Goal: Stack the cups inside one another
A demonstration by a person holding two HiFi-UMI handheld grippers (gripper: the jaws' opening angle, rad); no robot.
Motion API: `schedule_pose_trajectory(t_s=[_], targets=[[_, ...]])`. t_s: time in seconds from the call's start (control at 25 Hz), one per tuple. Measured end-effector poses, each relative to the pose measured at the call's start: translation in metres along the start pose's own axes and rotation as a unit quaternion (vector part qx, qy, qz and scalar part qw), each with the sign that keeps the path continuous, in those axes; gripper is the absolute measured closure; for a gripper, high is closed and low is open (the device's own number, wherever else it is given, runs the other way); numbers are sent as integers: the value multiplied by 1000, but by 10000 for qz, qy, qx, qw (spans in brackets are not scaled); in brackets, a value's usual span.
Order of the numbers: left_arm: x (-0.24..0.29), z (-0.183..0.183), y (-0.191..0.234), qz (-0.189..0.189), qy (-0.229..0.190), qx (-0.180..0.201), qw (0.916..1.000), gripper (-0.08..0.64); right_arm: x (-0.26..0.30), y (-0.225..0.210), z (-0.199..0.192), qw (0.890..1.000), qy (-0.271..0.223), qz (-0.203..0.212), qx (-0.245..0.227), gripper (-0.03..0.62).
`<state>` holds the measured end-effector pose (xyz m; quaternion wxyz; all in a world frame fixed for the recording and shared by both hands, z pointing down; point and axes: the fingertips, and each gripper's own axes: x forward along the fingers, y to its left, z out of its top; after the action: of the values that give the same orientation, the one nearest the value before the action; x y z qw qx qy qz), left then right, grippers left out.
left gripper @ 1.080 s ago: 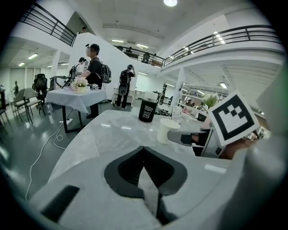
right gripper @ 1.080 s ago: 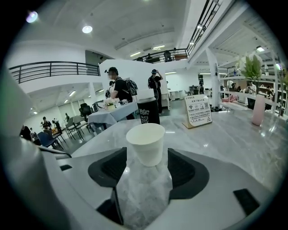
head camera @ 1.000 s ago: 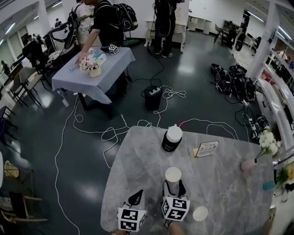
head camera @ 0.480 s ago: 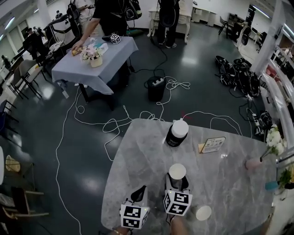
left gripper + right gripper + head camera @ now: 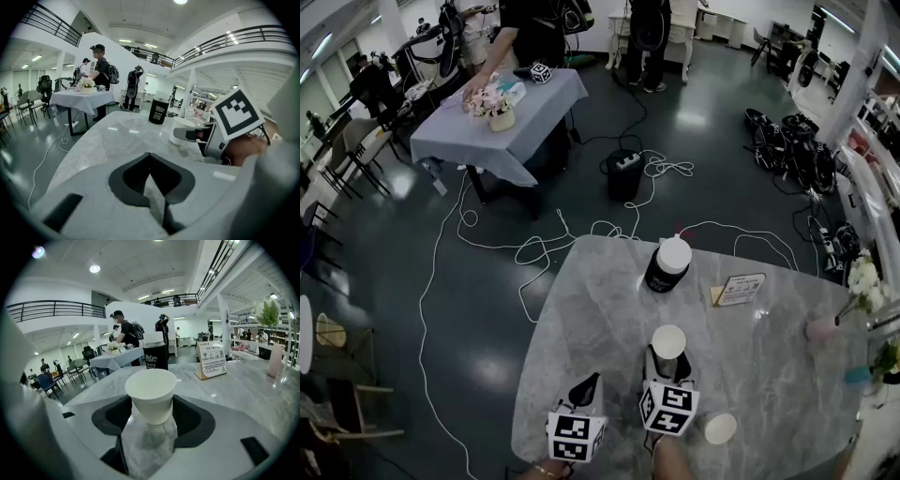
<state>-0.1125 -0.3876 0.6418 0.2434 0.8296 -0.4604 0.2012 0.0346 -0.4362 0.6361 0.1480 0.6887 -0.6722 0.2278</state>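
A white paper cup (image 5: 667, 342) (image 5: 151, 394) stands upright between the jaws of my right gripper (image 5: 667, 364) (image 5: 151, 414), which is shut on its sides over the marble table (image 5: 581, 309). A second white cup (image 5: 720, 428) sits on the table, close to the front edge and right of that gripper. My left gripper (image 5: 586, 387) (image 5: 149, 157) is beside the right one, on its left, shut with nothing in it. The left gripper view shows the held cup (image 5: 180, 134) with a right finger (image 5: 194, 135) across it.
A black canister with a white lid (image 5: 667, 264) (image 5: 155, 356) stands at the table's far side. A small sign card (image 5: 741, 289) (image 5: 212, 360) is to its right, and a pink vase with white flowers (image 5: 822, 328) further right. Cables (image 5: 534, 248) lie on the floor beyond.
The head view has shifted a little. Both grippers and the held cup keep their places relative to the canister and table.
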Motion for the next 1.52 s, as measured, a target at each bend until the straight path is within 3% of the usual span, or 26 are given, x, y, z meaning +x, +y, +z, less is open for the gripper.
schedule_pose_trajectory(t_s=[0.84,1.52], targets=[[-55,20,-55,-94,-559,40,9984,565,-102,6,42,9987,-387,282,-147,347],[-97,27,-147,-285,-869,270,9954,565,-208,-40,62,9963,-752,344,-223,347]])
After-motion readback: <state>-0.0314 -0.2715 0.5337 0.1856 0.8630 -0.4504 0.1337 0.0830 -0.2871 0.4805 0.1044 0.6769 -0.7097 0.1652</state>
